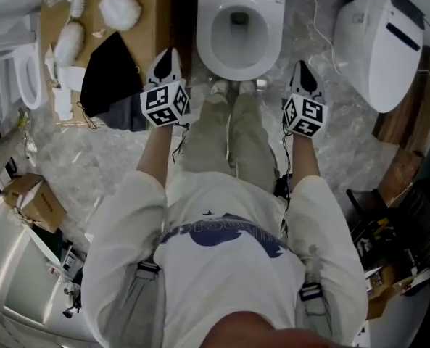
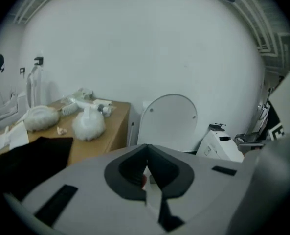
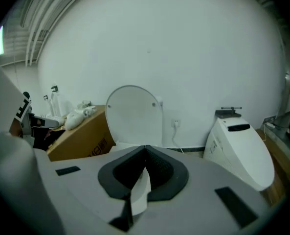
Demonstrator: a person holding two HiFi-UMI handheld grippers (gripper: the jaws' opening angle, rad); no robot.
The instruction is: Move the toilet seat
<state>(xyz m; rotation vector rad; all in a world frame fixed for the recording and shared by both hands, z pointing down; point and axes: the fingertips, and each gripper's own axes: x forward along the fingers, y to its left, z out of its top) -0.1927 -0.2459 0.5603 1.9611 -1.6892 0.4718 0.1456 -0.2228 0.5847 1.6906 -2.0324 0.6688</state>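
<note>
Two tongs, both pressed together, nothing between the pads. Left tongs [image 1: 168, 53] hang just left of the toilet bowl [image 1: 270, 46]. Right tongs [image 1: 302, 67] hang just right of it. Neither touches the porcelain.

Toilet seat [image 3: 134, 115] stands raised behind the bowl, leaning back toward the white wall [image 3: 149, 43], straight ahead of both tongs. It reads as one solid white oval with small bumpers near its top edge. Whether ring and lid are stacked together there, I cannot tell.

Handling, my guess:
- Stiff moulded plastic, fairly light, glossy, so likely slick under the pads.
- Hinged at the back, so it should swing in an arc rather than lift free.
- Once past its balance point it may drop and slam, so it wants supporting all the way down.
- Best hold looks like the free upper edge, a little off to one side, where the rim is thin enough to pinch. The tongs would have to come apart first.

Surface and room:
- Floor [image 1: 106, 158] is grey and marbled, with thin cables trailing near the wall.
- Cardboard box [image 1: 148, 6] at left carries white fluffy bundles [image 1: 120, 7], with a black cloth [image 1: 112, 71] draped at its near end.
- A second white toilet unit [image 1: 380, 46] sits to the right, apart from the bowl.
- Space is tight, with clutter along both sides.
</note>
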